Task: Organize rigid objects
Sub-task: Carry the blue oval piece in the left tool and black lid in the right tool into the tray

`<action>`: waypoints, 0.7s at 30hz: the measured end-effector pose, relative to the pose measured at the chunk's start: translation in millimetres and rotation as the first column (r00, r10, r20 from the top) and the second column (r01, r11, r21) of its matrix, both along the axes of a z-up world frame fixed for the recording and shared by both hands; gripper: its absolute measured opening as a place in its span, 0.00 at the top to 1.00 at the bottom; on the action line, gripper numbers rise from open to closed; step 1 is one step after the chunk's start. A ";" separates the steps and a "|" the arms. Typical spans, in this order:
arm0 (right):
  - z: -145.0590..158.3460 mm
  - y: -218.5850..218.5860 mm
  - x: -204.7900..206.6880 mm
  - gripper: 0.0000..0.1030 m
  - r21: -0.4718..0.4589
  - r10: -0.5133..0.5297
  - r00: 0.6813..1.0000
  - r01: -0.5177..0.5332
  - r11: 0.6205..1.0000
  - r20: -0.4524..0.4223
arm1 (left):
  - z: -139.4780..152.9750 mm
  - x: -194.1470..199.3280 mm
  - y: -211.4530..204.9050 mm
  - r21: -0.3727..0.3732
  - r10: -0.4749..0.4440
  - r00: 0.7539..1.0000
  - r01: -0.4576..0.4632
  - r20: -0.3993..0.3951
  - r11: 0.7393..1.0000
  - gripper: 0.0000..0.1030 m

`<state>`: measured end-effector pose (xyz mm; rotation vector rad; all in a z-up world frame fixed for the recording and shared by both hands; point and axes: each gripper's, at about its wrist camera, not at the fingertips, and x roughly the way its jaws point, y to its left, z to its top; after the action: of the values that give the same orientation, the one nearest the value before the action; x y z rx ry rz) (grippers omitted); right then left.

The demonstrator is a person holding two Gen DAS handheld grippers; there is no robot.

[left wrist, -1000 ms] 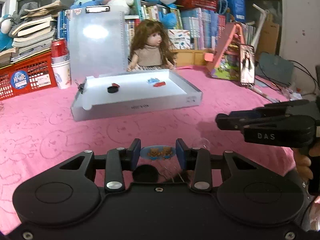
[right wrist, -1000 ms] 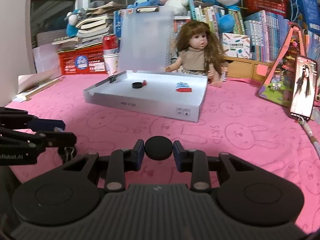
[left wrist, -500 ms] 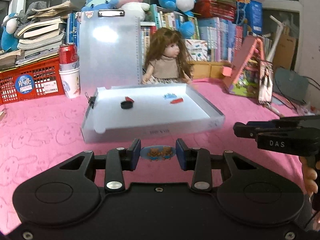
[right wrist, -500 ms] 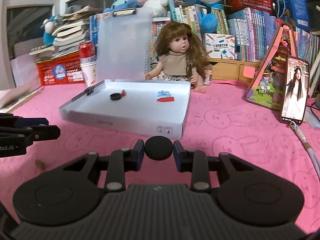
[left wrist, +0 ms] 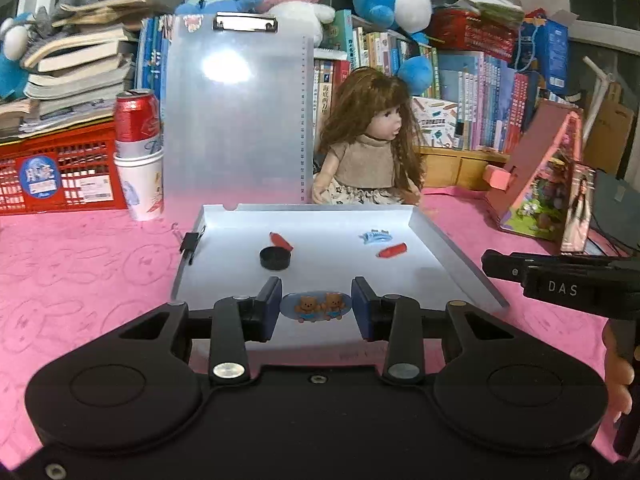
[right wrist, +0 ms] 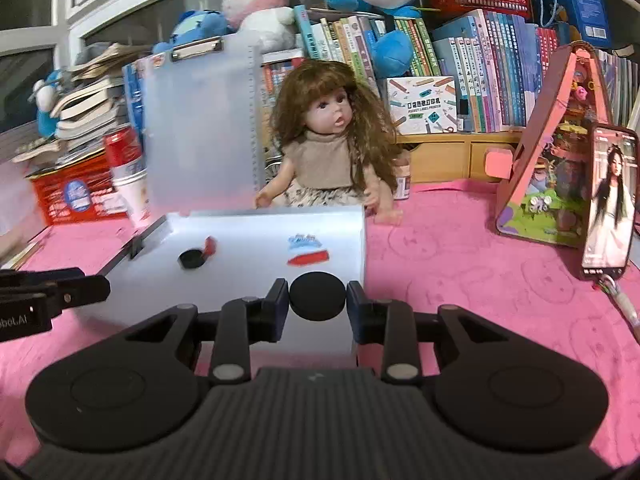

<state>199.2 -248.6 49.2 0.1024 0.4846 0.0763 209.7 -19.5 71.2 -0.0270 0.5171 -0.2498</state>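
The blue oval plaque with two small brown bears (left wrist: 316, 306) sits pinched between the blue pads of the left gripper (left wrist: 316, 309), held above the near edge of the shallow white rectangular tray (left wrist: 452, 248). The flat round black disc (right wrist: 317, 296) is clamped the same way in the right gripper (right wrist: 317, 298), over the tray's near right corner.

Inside the tray lie a small black round cap (left wrist: 274, 258) with a red stick-shaped piece (left wrist: 281, 240) touching its far side, towards the left edge, and a pale blue flat ornament (left wrist: 375, 236) with another red stick-shaped piece (left wrist: 392, 250) just beside it, towards the right edge. A black binder clip (left wrist: 190, 243) grips the tray's left rim.

The tray rests on a pink cloth with rabbit outlines (left wrist: 80, 264). Behind its far edge stand a translucent clipboard (left wrist: 236, 120) and a brown-haired doll in a beige top (right wrist: 332, 148).
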 end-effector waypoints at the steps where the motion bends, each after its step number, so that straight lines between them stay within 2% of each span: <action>1: -1.3 -0.3 6.3 0.65 0.006 -0.004 1.000 0.004 1.000 -0.005 | -1.3 9.2 -0.5 -0.007 0.003 1.000 -0.003 -0.008 1.000 0.65; 5: -8.5 2.7 32.4 0.65 0.017 -0.015 0.999 0.016 1.000 -0.035 | -10.3 41.7 -1.9 -0.038 0.017 0.999 -0.019 -0.049 0.999 0.65; 10: -17.5 5.0 60.3 0.65 0.024 -0.044 0.996 0.046 0.999 -0.072 | -22.2 74.6 -5.3 -0.042 0.034 0.994 -0.038 -0.100 0.998 0.65; 21: -36.3 14.9 89.8 0.65 -0.002 -0.065 0.993 0.065 0.998 -0.099 | -41.2 107.8 -14.7 -0.006 0.073 0.990 -0.075 -0.116 0.997 0.65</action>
<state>289.0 -233.8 13.0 0.1235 0.5802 0.0077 317.5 -34.2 30.0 -0.0709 0.6293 -0.1790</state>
